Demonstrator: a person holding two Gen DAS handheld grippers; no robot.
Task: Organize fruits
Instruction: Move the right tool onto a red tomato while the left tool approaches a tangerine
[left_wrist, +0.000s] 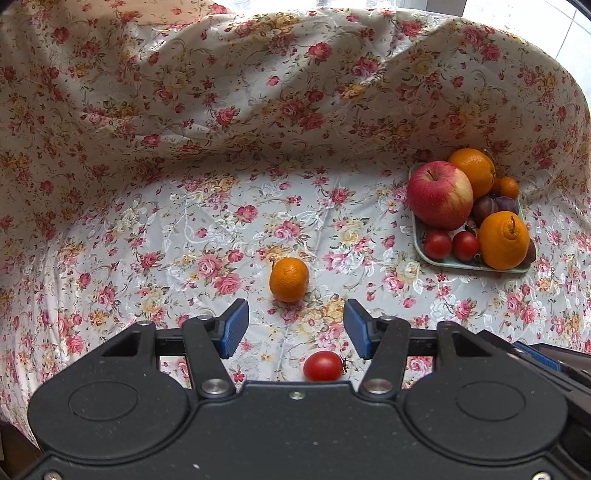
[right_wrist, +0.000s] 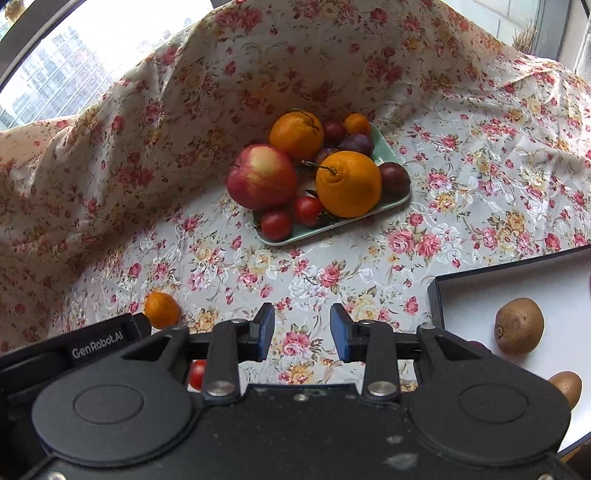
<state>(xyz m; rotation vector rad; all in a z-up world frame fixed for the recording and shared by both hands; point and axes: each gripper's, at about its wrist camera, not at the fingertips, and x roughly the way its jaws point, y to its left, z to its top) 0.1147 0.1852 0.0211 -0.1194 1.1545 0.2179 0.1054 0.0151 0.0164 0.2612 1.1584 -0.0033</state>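
Glossy round fruits (right_wrist: 317, 166), smooth green tray (right_wrist: 388, 155), floral cloth (left_wrist: 184, 221)

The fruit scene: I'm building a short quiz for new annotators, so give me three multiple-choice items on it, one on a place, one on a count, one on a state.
1. Where does the small loose mandarin lie?
A. on the green tray
B. on the floral cloth
C. in the white box

2. How many large oranges are on the green tray?
A. one
B. two
C. four

3. How stands the left gripper?
A. open, nothing between the pads
B. shut on a tomato
C. shut on the apple

Answers:
1 B, it sits alone on the floral cloth, apart from the tray.
2 B, one orange behind the apple, one in front.
3 A, cloth shows between its blue pads; the loose tomato lies near the gripper's body, ungripped.
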